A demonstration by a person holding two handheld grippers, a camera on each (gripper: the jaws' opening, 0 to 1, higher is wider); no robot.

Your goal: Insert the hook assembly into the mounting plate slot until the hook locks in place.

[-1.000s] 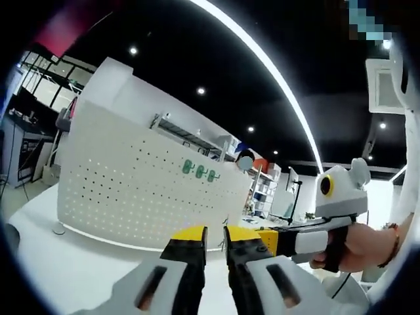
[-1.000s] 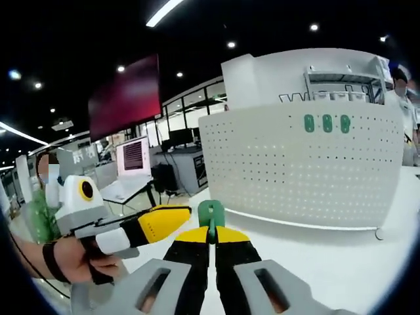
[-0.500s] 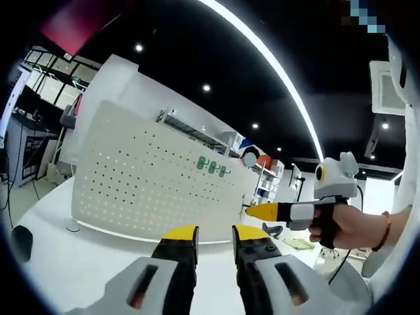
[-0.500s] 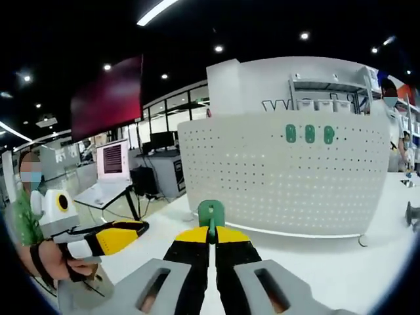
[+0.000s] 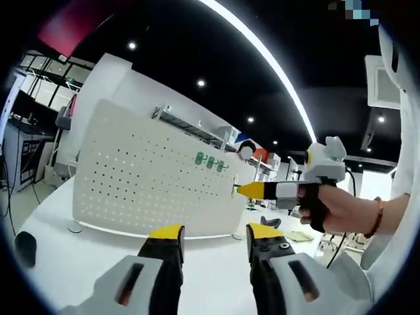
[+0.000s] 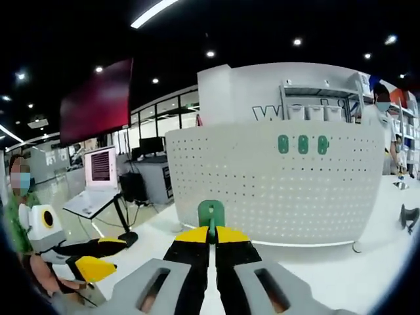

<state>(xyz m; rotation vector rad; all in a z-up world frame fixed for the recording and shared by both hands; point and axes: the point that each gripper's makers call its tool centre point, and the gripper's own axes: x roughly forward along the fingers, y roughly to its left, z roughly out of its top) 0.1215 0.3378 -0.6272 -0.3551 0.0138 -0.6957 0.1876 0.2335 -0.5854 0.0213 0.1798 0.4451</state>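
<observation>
Right gripper [image 6: 211, 231]: yellow-tipped jaws pressed together, pinching a small green hook assembly [image 6: 211, 213] that stands upright above the tips. In the left gripper view the same right gripper [image 5: 238, 190] comes in from the right, held in a hand [image 5: 331, 209] with a bracelet at the wrist, its tip up in the air in front of the right end of the perforated panel.

Left gripper [image 5: 214, 234]: jaws spread, nothing between them, raised above the white worktop [image 5: 79, 262]. In the right gripper view it [image 6: 105, 257] sits low at the left, jaws parted.

Mounting plate [image 6: 275, 184]: a white perforated panel standing upright on the worktop, toward its far edge, on small feet at each end. Three green hooks [image 6: 302, 144] already sit side by side in the panel's top row, toward its right end; the same three [image 5: 211, 161] appear in the left gripper view.

A small dark object [image 5: 25, 248] lies on the worktop near its left edge, well apart from the panel. Another dark item [image 6: 408, 216] rests near the worktop's right edge, beyond the panel's right end; what it is cannot be told.
</observation>
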